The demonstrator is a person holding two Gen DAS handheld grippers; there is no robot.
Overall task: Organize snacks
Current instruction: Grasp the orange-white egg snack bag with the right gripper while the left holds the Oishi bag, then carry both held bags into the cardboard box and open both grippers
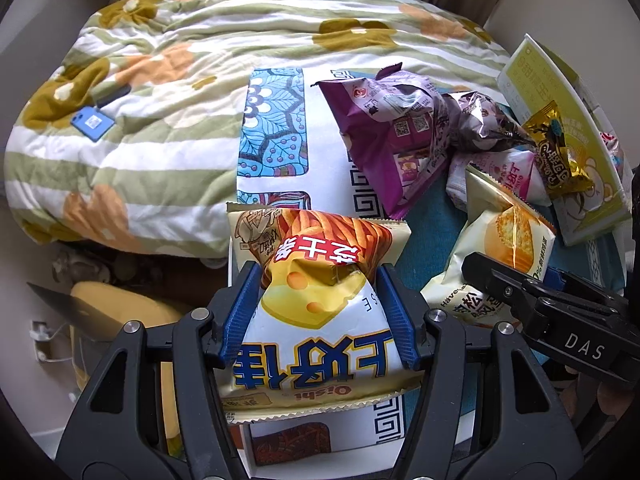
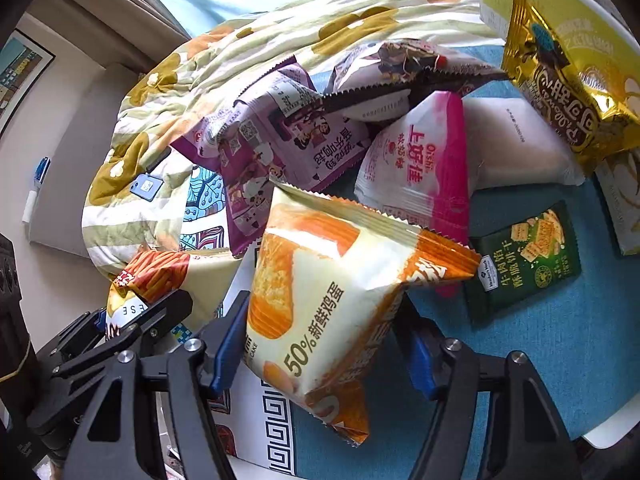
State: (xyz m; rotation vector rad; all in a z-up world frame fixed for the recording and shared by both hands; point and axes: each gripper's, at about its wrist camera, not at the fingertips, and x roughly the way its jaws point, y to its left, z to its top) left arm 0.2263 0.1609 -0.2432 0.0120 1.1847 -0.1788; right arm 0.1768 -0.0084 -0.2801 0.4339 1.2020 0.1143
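My left gripper [image 1: 320, 304] is shut on a yellow cheese-stick snack bag [image 1: 316, 320], squeezing its middle; the bag also shows in the right wrist view [image 2: 160, 276]. My right gripper [image 2: 324, 336] is shut on a cream and orange cake bag [image 2: 332, 292], which also shows in the left wrist view [image 1: 500, 248]. Behind lie a purple snack bag [image 2: 280, 148], a pink and white bag [image 2: 420, 172], a gold bag [image 2: 568, 92] and a dark green cracker pack [image 2: 524, 260], all on the blue patterned tabletop [image 2: 540, 352].
A flowered quilt [image 1: 160, 100] with a blue phone [image 1: 92, 122] on it lies beyond the table's left edge. A yellow-green box [image 1: 560, 120] leans at the far right. A white pouch [image 2: 516, 144] lies behind the pink bag.
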